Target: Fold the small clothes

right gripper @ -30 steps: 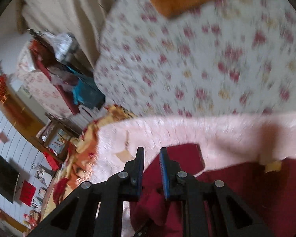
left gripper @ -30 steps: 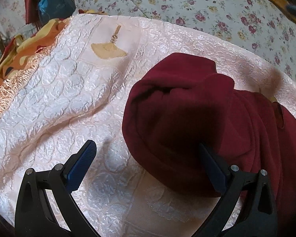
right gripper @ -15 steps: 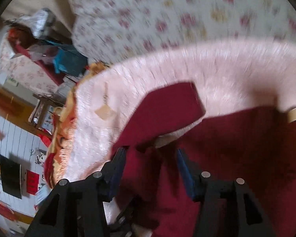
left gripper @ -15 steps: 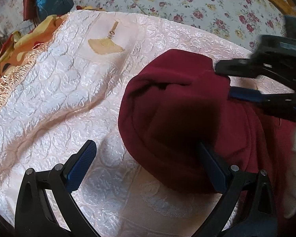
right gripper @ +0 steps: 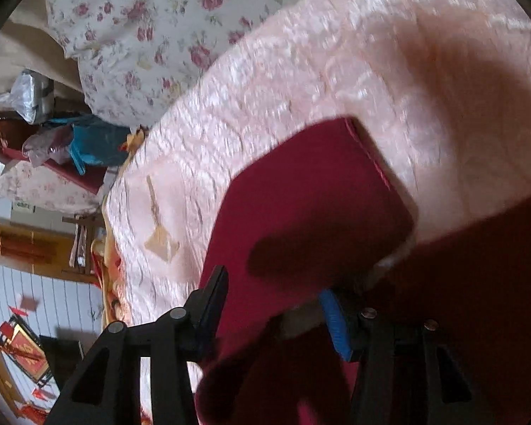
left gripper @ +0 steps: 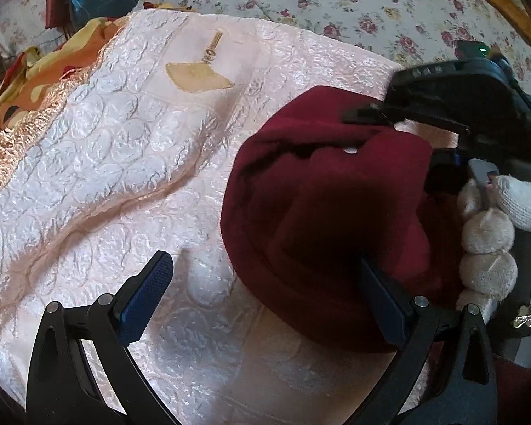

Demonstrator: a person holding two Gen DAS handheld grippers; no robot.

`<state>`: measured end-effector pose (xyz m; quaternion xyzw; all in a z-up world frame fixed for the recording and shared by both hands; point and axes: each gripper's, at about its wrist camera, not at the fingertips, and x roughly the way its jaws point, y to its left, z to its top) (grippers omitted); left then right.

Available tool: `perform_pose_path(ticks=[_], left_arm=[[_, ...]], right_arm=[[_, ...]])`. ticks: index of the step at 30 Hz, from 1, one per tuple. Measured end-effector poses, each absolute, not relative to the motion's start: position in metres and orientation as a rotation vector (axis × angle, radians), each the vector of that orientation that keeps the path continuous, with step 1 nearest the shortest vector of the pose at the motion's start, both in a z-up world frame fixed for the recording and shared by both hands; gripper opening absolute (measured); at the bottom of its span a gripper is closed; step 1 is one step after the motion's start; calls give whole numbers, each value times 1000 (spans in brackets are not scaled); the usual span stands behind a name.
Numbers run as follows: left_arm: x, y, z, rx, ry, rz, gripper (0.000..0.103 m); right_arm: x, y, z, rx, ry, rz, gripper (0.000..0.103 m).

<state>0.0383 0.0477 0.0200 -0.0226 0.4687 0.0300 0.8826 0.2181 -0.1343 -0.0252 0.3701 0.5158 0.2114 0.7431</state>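
Observation:
A dark red garment lies bunched on a shiny pink bedspread. My left gripper is open, its right finger tucked under the garment's near fold and its left finger over bare bedspread. My right gripper is open with a flat flap of the same red garment lying between and beyond its fingers. In the left wrist view the right gripper's black body and a white-gloved hand sit at the garment's right side.
A floral quilt lies beyond the bedspread. An orange and yellow cloth with a fringe hangs at the left edge. Blue and red bags and furniture stand off the bed to the left.
My right gripper has opened from shut, dropped to the garment and spread its fingers around the red flap. My left gripper has stayed open in place.

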Motion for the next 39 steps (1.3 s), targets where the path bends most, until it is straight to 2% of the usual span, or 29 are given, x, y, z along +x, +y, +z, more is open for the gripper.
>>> perform_pose_path(ticks=[3, 6, 14, 19, 21, 24, 28, 29, 30, 32, 39], left_arm=[[39, 47, 19, -37, 975, 73, 102], [40, 43, 19, -8, 969, 92, 102], [32, 41, 30, -3, 918, 95, 102], [1, 38, 57, -5, 785, 3, 102], [-1, 36, 56, 26, 800, 26, 102], [4, 38, 51, -14, 859, 11, 102], [5, 38, 50, -5, 870, 43, 102], [5, 40, 50, -7, 870, 47, 102], [5, 41, 49, -11, 870, 48, 102], [7, 45, 47, -21, 879, 50, 102], [23, 50, 42, -30, 905, 37, 102]], right_arm=[[212, -140, -16, 816, 1070, 475, 15], [199, -147, 16, 782, 978, 498, 11], [132, -179, 131, 708, 737, 599, 9], [85, -207, 177, 639, 653, 594, 9], [72, -219, 182, 598, 667, 557, 9], [68, -221, 167, 584, 755, 549, 9], [82, -202, 120, 606, 896, 528, 10], [89, -195, 105, 621, 930, 525, 14], [97, -188, 90, 634, 970, 517, 29], [116, -174, 57, 666, 1033, 509, 50], [176, -150, -6, 781, 1145, 473, 50]])
